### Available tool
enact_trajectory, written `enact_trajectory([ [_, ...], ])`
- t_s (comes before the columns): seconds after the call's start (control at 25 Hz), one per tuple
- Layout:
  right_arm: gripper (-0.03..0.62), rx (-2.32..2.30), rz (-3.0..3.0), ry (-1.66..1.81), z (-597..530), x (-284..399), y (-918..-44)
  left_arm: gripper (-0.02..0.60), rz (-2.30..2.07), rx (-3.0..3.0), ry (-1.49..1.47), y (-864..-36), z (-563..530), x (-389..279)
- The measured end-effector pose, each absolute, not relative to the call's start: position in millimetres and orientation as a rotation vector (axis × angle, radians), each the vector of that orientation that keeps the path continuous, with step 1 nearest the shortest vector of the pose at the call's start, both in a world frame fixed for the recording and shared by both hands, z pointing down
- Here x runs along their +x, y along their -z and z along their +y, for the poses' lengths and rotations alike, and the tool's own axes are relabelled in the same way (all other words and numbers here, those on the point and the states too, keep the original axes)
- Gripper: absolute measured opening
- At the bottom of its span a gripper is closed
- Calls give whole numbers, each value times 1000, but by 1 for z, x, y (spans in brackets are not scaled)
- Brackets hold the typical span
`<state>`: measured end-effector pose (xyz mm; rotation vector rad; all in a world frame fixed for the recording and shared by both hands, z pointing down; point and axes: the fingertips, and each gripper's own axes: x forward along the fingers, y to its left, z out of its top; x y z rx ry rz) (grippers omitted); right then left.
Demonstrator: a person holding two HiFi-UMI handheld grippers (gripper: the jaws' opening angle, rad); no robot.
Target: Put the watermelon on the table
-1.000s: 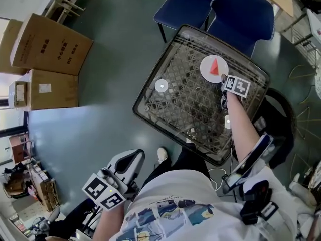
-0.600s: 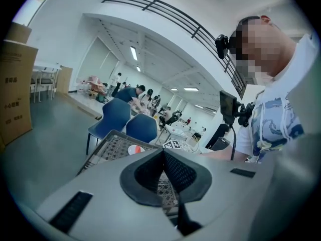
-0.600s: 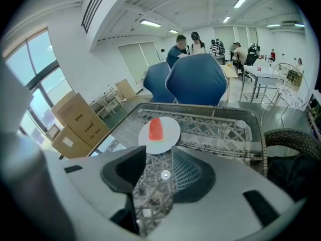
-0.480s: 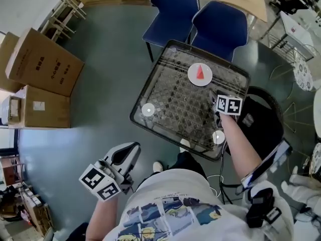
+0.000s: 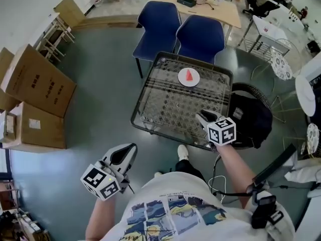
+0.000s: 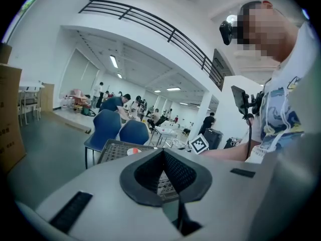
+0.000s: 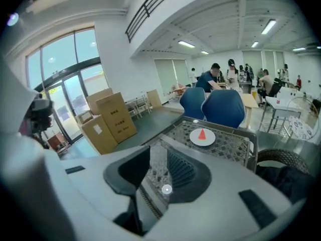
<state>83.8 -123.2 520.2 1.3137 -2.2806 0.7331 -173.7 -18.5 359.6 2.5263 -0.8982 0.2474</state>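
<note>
A red watermelon slice lies on a white plate at the far side of the mesh-topped table. My right gripper hovers above the table's near right edge, well short of the plate. Its jaws are closing and hold nothing. The right gripper view shows the slice on its plate beyond the right gripper. My left gripper hangs over the floor near the person's body, its tips together and empty. In the left gripper view the left gripper points toward the table.
Two blue chairs stand behind the table. A black bag on a round seat sits at its right. Cardboard boxes are stacked at the left. A wooden table and people are at the back.
My right gripper has drawn back from the plate toward the table's near edge and risen. The slice stays on the plate. The left gripper shifted slightly.
</note>
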Motion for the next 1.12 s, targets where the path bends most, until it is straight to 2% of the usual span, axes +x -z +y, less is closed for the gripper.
enact_trajectory([
  [0.12,59,1230,-2331,-631,-72,47,-494,9,-844,2549,-229,-357,6,-184],
  [0.32,31,1153,-2409,-519,5,-11,-458,9,-776,2583,-206,-361,46,-200],
  [0.68,20,1042,-2480,-387,88,-90,-423,9,-707,2605,-214,-365,97,-224],
  [1.12,17,980,-2526,-290,117,-124,-402,9,-673,2638,-195,-358,134,-229],
])
